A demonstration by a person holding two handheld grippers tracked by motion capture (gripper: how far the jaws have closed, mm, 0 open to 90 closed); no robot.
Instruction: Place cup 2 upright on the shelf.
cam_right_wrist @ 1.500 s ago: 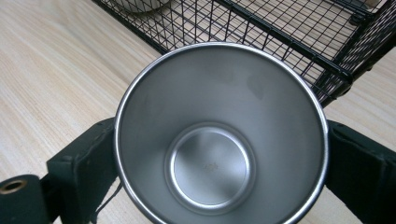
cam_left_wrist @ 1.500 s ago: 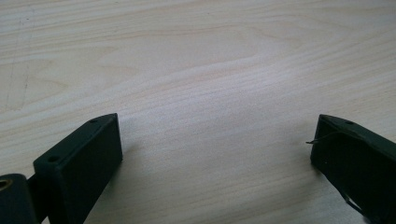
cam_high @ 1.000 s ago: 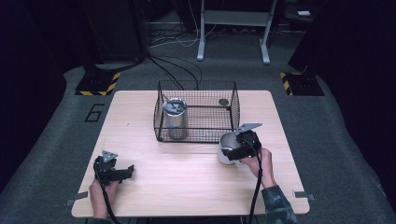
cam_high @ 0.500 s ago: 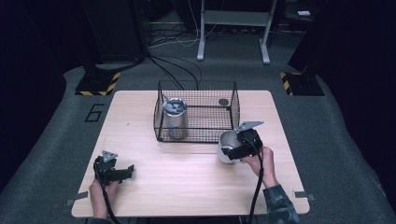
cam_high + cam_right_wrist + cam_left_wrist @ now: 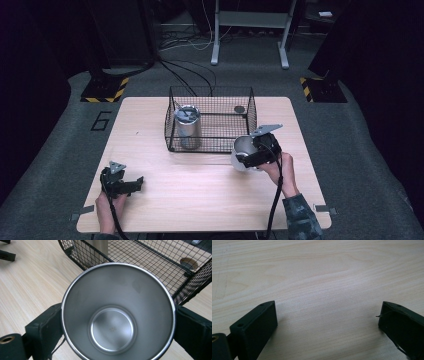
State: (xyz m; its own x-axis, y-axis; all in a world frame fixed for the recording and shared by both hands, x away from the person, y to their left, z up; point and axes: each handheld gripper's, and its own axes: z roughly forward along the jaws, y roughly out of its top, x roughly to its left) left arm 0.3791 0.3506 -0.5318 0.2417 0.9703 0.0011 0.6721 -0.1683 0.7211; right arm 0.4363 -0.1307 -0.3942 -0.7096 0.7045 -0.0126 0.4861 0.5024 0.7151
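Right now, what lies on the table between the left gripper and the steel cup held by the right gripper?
Nothing: in the high view, bare wooden table stretches between the left gripper and the steel cup in the right gripper.

The cup (image 5: pixel 117 312) is shiny silver steel. The basket (image 5: pixel 212 120) is black wire mesh, holding another silver cup (image 5: pixel 187 126). The surface (image 5: pixel 200 185) is pale wood grain. Each hand-held gripper (image 5: pixel 252 156) is black.
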